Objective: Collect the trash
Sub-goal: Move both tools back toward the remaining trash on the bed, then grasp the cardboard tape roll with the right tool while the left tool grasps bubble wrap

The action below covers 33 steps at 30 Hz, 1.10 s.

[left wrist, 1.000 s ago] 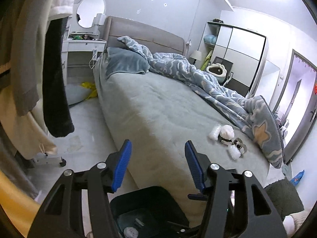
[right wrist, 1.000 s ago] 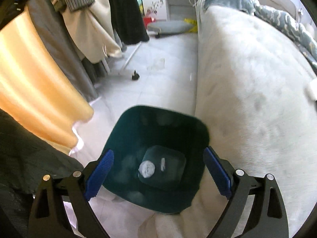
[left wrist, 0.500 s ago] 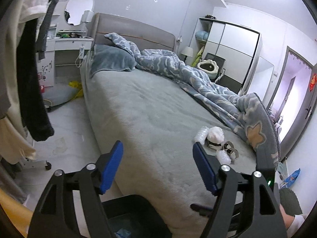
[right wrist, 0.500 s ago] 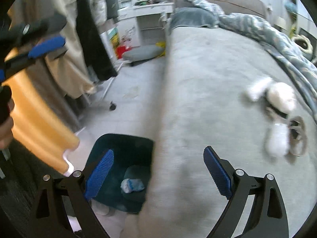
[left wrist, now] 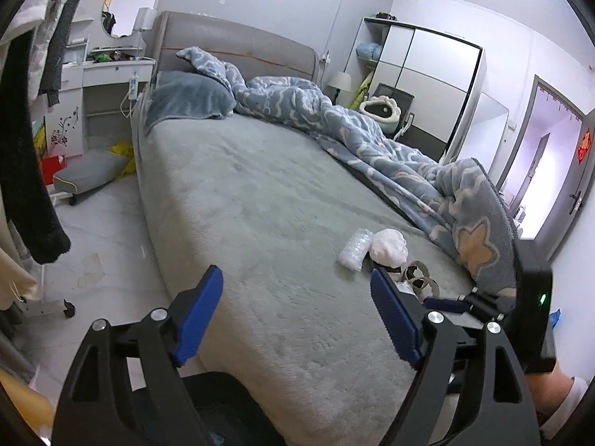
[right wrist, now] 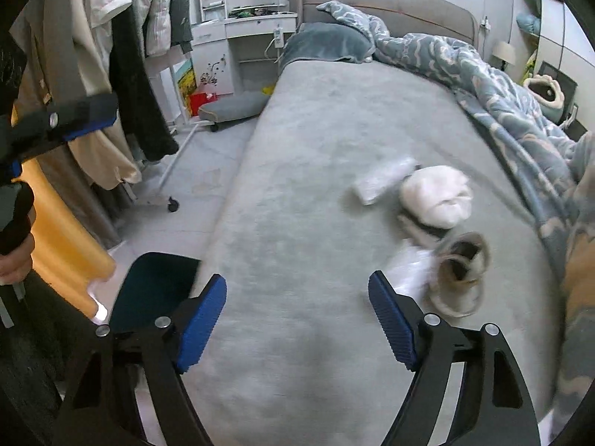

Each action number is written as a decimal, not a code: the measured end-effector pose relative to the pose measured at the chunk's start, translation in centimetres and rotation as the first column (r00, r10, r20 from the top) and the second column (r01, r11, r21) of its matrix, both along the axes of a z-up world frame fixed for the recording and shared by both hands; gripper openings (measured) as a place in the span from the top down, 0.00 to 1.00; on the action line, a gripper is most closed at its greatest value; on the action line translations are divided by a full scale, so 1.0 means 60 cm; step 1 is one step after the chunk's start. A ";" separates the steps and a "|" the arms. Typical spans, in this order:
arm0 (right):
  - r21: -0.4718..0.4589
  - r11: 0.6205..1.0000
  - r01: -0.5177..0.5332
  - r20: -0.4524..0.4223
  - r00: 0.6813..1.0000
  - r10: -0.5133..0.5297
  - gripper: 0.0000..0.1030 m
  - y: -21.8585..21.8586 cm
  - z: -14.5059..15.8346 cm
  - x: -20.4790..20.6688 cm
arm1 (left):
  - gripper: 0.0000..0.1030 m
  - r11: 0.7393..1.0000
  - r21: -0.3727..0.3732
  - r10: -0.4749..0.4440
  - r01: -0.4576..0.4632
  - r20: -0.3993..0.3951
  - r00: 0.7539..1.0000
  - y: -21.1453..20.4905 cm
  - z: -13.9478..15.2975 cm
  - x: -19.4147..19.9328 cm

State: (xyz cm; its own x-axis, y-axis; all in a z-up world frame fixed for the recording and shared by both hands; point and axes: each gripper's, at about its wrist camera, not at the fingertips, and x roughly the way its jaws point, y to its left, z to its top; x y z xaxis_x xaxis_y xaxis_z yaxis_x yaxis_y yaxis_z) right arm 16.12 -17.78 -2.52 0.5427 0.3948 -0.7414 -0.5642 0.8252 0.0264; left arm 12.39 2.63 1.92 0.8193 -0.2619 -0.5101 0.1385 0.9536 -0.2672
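Swung from bin (right wrist: 156, 290) to bed (right wrist: 334, 148) | right gripper (right wrist: 297, 316) agape, empty | white wad (right wrist: 438, 197) ahead-right, apart

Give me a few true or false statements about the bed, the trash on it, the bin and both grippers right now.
1. Both the left gripper and right gripper are open and empty. True.
2. The white wad lies in the bin. False: it lies on the bed.
3. The bin stands on the floor beside the bed. True.
4. The blanket covers the whole bed. False: it is bunched along the far side.
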 end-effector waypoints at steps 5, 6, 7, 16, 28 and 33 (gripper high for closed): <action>0.046 0.996 0.080 -0.021 0.997 -0.079 0.30 -0.073 0.000 0.036 | 0.18 0.999 0.021 -0.036 0.037 -0.025 0.999 -0.035 -0.014 0.021; 0.051 0.994 0.094 -0.029 0.995 -0.092 0.31 -0.087 -0.002 0.043 | 0.18 0.998 0.033 -0.049 0.050 -0.030 0.998 -0.046 -0.018 0.025; 0.054 0.993 0.103 -0.034 0.994 -0.101 0.33 -0.096 -0.004 0.045 | 0.18 0.997 0.042 -0.057 0.059 -0.035 0.998 -0.052 -0.021 0.027; 0.073 0.984 0.164 -0.075 0.985 -0.158 0.46 -0.158 -0.025 0.075 | 0.18 0.992 0.054 -0.108 0.113 -0.088 0.990 -0.108 -0.051 0.059; 0.087 0.974 0.208 -0.160 0.968 -0.192 0.81 -0.196 -0.065 0.118 | 0.17 0.983 0.062 -0.162 0.171 -0.136 0.977 -0.176 -0.085 0.087; 0.096 0.976 0.196 -0.189 0.966 -0.176 0.93 -0.200 -0.075 0.128 | 0.17 0.977 0.073 -0.185 0.198 -0.157 0.970 -0.203 -0.101 0.096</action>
State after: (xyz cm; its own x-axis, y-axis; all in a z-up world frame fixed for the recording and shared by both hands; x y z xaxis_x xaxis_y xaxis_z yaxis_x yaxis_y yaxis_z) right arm 23.80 -29.78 -7.04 0.4771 0.3860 -0.7896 -0.3788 0.9010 0.2116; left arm 18.18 -9.53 -4.13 0.6716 -0.3557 -0.6500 0.2862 0.9337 -0.2152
